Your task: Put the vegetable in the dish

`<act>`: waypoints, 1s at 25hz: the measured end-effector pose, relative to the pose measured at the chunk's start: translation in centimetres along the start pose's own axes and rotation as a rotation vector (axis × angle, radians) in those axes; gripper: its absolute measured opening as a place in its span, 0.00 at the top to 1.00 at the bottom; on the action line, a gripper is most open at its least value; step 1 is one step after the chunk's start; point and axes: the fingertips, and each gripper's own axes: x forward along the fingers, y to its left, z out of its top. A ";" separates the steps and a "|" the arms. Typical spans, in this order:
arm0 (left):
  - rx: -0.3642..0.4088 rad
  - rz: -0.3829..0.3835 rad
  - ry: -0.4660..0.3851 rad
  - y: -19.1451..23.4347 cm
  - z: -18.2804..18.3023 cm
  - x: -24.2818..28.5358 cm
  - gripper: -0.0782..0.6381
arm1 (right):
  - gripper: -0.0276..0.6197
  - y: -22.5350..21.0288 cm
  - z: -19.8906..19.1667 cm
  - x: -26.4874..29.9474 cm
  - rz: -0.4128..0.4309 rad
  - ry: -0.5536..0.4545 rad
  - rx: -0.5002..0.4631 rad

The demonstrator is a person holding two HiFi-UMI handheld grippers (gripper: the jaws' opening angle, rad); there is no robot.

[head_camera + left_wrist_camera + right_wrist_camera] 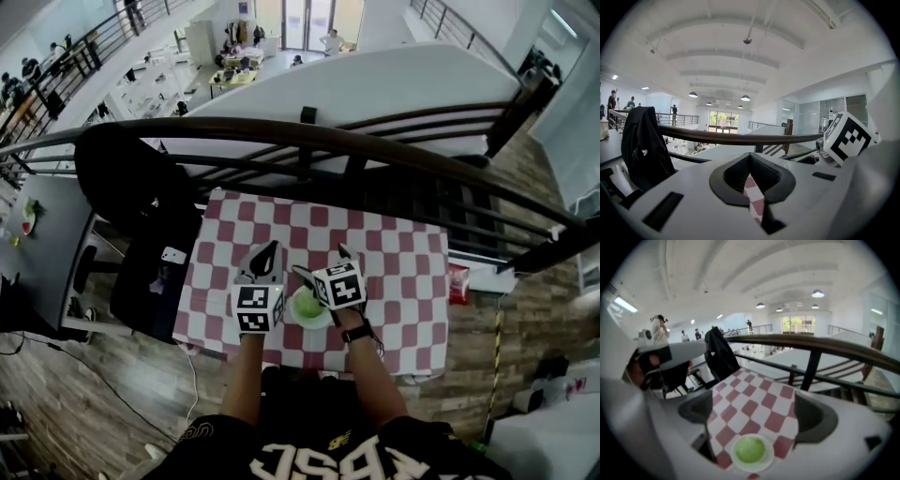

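A round green vegetable [306, 304] lies in a small white dish [302, 324] near the front edge of the red-and-white checkered table [394, 272]. My right gripper [322, 262] is held just above and behind the dish, open, with nothing between its fingers. The right gripper view looks down past the wide-spread jaws of the right gripper [754, 416] onto the vegetable [750, 450] in its dish [769, 453]. Left of the dish, my left gripper [267, 249] is shut and empty. In the left gripper view only a sliver of cloth shows at the left gripper [752, 187].
A dark handrail [309, 136] runs along the table's far side, with a drop to a lower floor beyond. A black jacket [127, 178] hangs on a chair left of the table, with a phone [173, 254] beside it. A red packet [458, 283] lies off the right edge.
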 end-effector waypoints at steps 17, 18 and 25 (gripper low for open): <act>0.067 -0.001 -0.192 -0.6 10.1 -2.8 0.87 | 0.11 -0.4 13.4 -10.8 -0.108 -0.427 -0.033; 0.073 -0.005 -0.198 -0.7 10.4 -2.8 0.87 | 0.11 -0.5 13.8 -11.2 -0.110 -0.442 -0.030; 0.101 -0.024 -0.239 -1.2 12.6 -2.6 0.87 | 0.18 -1.1 15.3 -13.0 -0.140 -0.503 -0.025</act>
